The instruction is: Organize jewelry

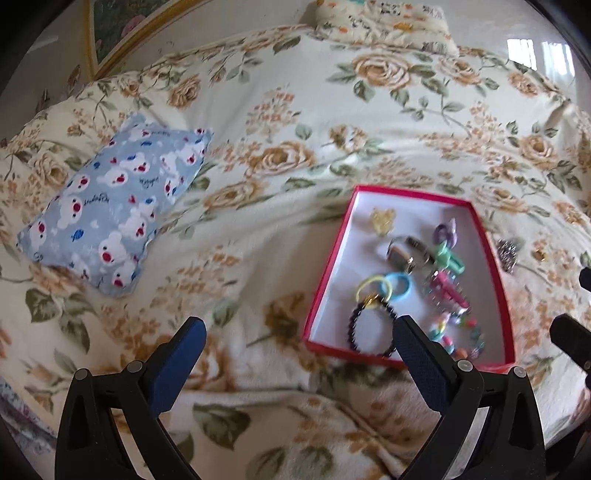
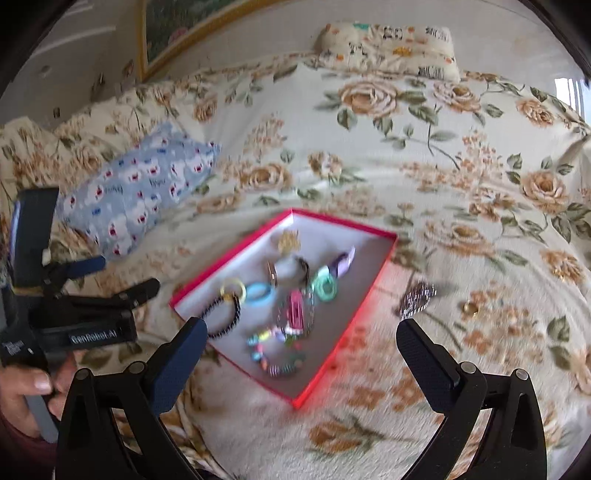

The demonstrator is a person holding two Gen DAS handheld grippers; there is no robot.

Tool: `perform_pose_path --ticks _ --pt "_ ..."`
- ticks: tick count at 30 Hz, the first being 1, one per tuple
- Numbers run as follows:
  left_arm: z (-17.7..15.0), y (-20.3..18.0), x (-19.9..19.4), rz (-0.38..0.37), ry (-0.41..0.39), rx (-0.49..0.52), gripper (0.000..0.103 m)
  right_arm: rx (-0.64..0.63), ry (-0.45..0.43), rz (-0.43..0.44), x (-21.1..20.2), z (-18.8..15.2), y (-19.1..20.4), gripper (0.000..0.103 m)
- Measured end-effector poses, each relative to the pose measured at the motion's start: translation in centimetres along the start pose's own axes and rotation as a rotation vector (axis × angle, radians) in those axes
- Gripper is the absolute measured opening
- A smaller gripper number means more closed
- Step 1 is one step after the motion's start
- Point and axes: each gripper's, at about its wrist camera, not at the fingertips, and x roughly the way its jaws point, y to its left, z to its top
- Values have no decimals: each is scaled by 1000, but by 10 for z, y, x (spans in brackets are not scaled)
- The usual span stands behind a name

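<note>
A floral-covered bed (image 1: 280,110) carries a blue pillow (image 1: 114,206), a red tray (image 1: 491,240), a sparkly ornament (image 2: 415,297) and a small gold piece (image 2: 470,307).

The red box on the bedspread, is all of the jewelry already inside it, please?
No: a sparkly silver piece and a small gold piece lie on the floral bedspread, outside the red box.

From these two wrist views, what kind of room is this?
Most likely a bedroom: the work surface is a bed under a floral blanket, with a blue bear-print pillow and a second pillow at its far end. A framed picture leans at the wall.
</note>
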Motion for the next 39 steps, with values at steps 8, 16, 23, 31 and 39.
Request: perform_pose_path --ticks 8,16,23,31,39 --pt "10 -2 4 -5 38 3 102 9 23 -10 4 -9 -1 103" --pt "8 12 1 -37 17 -23 102 16 24 -20 2 -11 1 103" --pt "3 15 -4 -63 -9 -32 102 30 28 -29 3 -14 -1 103" --pt "-6 19 -12 -79 -64 -47 102 30 -3 -28 3 -15 1 103" --pt "-9 20 -7 -93 -56 -54 102 30 8 -29 9 -18 2 103"
